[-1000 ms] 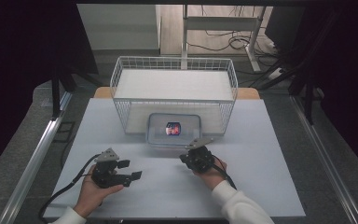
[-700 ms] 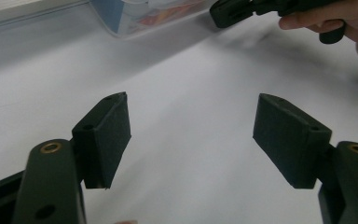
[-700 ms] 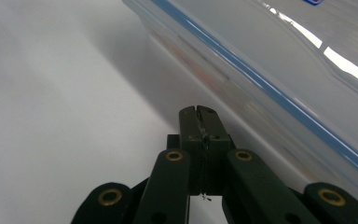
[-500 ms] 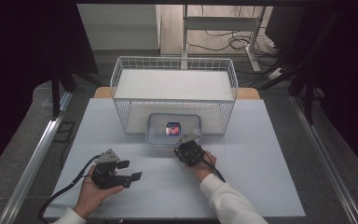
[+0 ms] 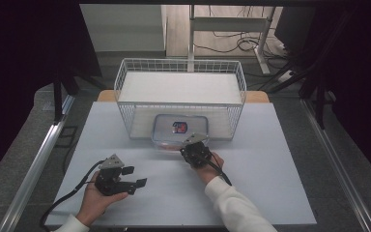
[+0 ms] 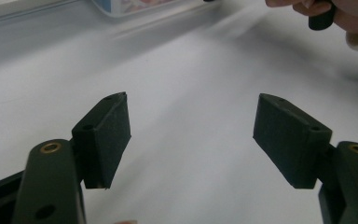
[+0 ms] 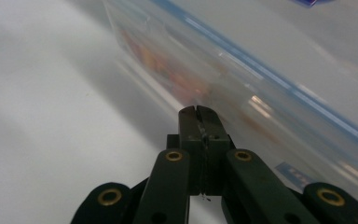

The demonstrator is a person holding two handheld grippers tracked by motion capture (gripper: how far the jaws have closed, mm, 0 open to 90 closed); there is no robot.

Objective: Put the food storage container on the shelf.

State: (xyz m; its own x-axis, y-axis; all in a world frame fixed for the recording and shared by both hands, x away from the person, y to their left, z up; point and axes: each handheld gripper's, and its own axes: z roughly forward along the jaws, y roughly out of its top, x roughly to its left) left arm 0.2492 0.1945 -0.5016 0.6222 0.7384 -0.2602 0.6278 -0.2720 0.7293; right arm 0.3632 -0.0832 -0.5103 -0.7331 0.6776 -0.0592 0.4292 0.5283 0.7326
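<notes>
A clear plastic container [image 5: 176, 126] with a blue-edged lid and a red label lies on the white table just in front of a wire basket. My right gripper [image 5: 188, 147] is at its near side. In the right gripper view the jaws [image 7: 199, 112] are shut together with nothing between them, their tip right at the container's side wall [image 7: 242, 79]; I cannot tell if they touch. My left gripper [image 5: 135, 177] rests low at the front left, open, with bare table between its pads [image 6: 106, 135]. The container's edge [image 6: 130, 4] shows far off in the left gripper view.
A white wire basket [image 5: 181, 72] stands at the back of the table [image 5: 270, 159], directly behind the container. The person's right hand [image 6: 326, 11] appears at the top right of the left gripper view. Cables trail from both grippers toward the front edge.
My right gripper has moved forward and left, up to the container's near side. The left gripper has stayed put and open.
</notes>
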